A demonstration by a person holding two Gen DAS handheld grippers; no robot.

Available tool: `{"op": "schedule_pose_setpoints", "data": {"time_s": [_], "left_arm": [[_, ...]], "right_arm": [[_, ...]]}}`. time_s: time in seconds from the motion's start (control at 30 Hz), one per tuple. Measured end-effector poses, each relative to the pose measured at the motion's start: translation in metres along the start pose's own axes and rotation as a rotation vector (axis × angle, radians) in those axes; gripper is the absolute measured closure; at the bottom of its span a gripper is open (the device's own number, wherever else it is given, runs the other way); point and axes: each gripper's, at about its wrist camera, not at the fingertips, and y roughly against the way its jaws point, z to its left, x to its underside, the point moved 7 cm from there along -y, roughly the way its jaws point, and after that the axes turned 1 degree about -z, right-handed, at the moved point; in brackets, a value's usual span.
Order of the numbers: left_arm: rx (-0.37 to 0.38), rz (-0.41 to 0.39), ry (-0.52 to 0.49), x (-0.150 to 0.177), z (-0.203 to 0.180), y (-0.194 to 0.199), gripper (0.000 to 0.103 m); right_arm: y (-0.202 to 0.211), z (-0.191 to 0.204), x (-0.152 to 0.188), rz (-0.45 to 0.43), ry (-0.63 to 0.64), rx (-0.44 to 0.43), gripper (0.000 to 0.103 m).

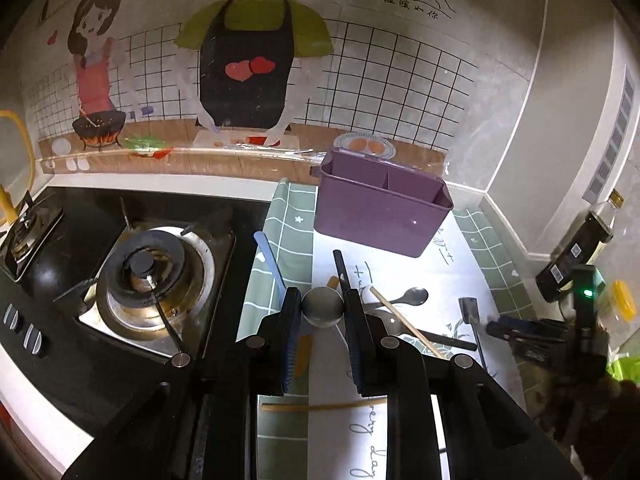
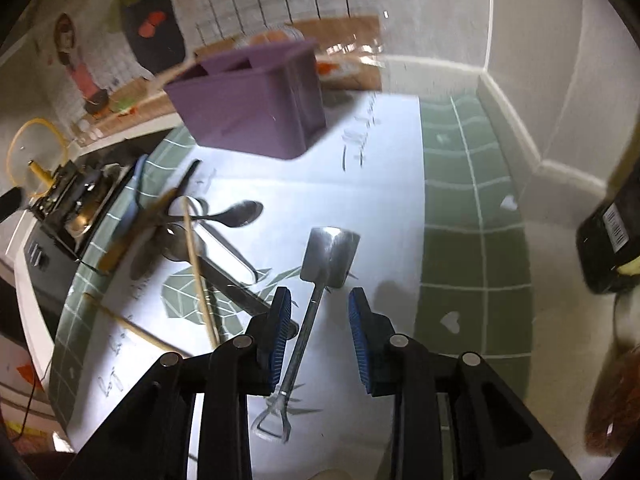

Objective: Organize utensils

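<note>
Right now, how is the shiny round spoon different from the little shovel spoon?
The round spoon is held up in the left gripper; the shovel spoon lies flat on the mat, between the open right gripper fingers. One bowl is round, the other square. Both are shiny metal.

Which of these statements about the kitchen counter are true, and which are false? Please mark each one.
1. The left tool grips a round metal spoon bowl. True.
2. The purple holder is full of utensils. False: none show in it; the utensils lie on the mat.
3. The right tool is clamped on the shovel-shaped spoon. False: its handle lies between open pads.
4. A gas burner sits left of the mat. True.
</note>
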Motion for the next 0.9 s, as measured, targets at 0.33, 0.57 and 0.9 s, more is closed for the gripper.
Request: {"op": "schedule_pose_setpoints", "data": {"time_s": [0.33,0.57,0.9], "left_arm": [[0.000,0.028,0.021,0.009,0.009,0.004,0.080],[0.001,0.037,-0.006,0.014,0.004,0.009,0.080],[0.052,0.041,-0.031,0.008,-0.014,0.003,0.080]], "right_arm": [[-0.045,0.006,-0.018,0.039,-0.008,0.151,0.070],[-0.042,0.021,-0.023,0.014,0.004,0.121,0.073],[0.028,0.052,-0.040,-0.202,0.070,0.025,0.073]]}}
